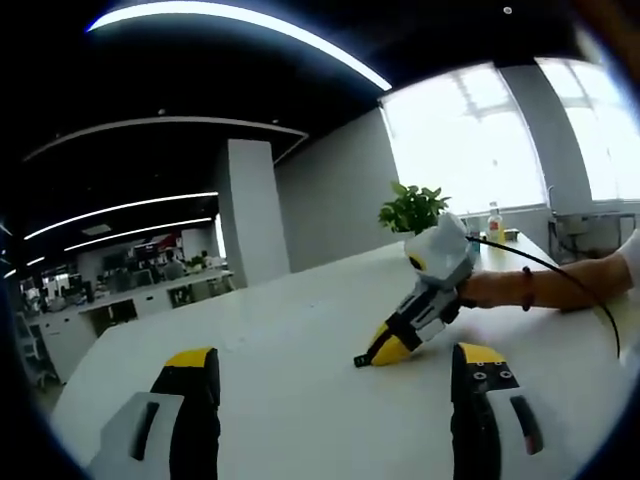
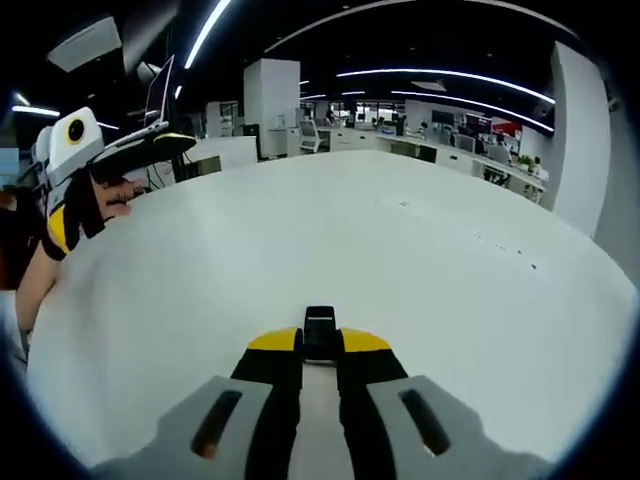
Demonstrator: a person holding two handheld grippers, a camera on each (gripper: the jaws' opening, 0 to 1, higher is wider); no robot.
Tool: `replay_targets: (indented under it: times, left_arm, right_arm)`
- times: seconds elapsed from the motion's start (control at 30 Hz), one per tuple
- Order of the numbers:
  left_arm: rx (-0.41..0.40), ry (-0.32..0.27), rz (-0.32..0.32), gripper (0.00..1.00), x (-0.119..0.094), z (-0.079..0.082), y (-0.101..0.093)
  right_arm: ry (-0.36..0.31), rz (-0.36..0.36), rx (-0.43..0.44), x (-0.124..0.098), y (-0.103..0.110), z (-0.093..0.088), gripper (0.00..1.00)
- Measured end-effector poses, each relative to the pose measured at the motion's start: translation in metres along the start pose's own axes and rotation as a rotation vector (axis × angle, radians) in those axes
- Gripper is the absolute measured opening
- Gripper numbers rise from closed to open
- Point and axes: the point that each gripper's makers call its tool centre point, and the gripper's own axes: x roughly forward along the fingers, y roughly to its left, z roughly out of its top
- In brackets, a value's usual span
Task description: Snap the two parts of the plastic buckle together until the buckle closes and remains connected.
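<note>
Between right gripper (image 2: 320, 345) jaws: small black buckle part (image 2: 320, 330), flat.

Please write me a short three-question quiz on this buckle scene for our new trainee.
1. True or false: the right gripper has its jaws shut on a black buckle part.
2. How do the jaws of the left gripper stand in the left gripper view? A) shut on a strap B) open, with nothing between them C) shut on a bottle
3. Fill in: behind the right gripper in the left gripper view, a potted ____ stands on the white table.

Key: 1 true; 2 B; 3 plant.
</note>
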Motion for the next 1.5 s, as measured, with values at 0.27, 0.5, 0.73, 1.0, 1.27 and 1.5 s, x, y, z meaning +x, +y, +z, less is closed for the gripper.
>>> replay_targets:
  times: [0.27, 0.5, 0.73, 1.0, 1.27, 1.5]
  left_arm:
    - [0.009, 0.008, 0.003, 0.97, 0.001, -0.002, 0.001]
    - [0.005, 0.009, 0.007, 0.98, 0.0, -0.001, 0.002]
    - [-0.004, 0.006, 0.006, 0.99, 0.0, -0.001, 0.001]
    - [-0.018, 0.005, 0.012, 0.99, 0.0, -0.003, 0.002]
    - [-0.033, 0.006, 0.016, 0.99, 0.001, -0.003, 0.003]
    - [-0.072, -0.02, 0.023, 0.99, 0.001, 0.005, 0.002]
  right_arm:
    - [-0.017, -0.007, -0.028, -0.002, 0.002, -0.001, 0.26]
    - [-0.058, -0.056, -0.048, 0.004, -0.016, 0.009, 0.68]
    - [-0.091, -0.122, -0.033, 0.003, -0.028, 0.014, 1.0]
    - [-0.095, -0.127, -0.03, 0.004, -0.029, 0.015, 1.0]
    - [-0.112, -0.128, -0.024, -0.001, -0.032, 0.024, 0.98]
    - [-0.13, -0.134, -0.026, -0.017, -0.032, 0.038, 1.0]
